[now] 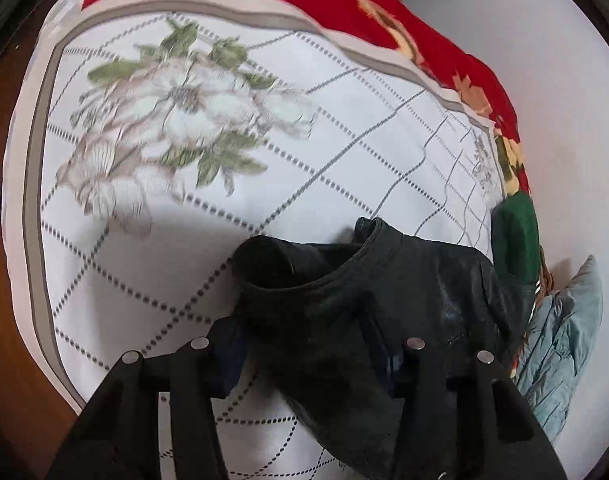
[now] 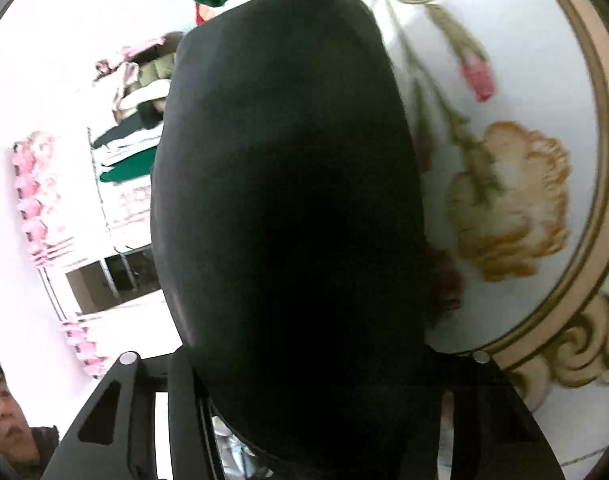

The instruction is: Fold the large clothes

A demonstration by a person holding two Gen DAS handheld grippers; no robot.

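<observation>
Your left gripper [image 1: 308, 356] is clamped on the black garment [image 1: 368, 304], which lies on the flowered sheet [image 1: 232, 152] with its neckline opening toward 11 o'clock and its length trailing to 5 o'clock. Your right gripper [image 2: 304, 364] pinches the same dark cloth, which fills that view, long axis running 12 to 6 o'clock. A green cloth [image 1: 514, 236] sits at 3 o'clock.

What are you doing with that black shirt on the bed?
A person is folding clothes with a hand-held gripper in each hand. The left hand-held gripper is shut on a black garment near its neckline, over the flowered bedsheet. The right hand-held gripper holds the same dark cloth, which fills its view. A light blue garment lies nearby.
</observation>
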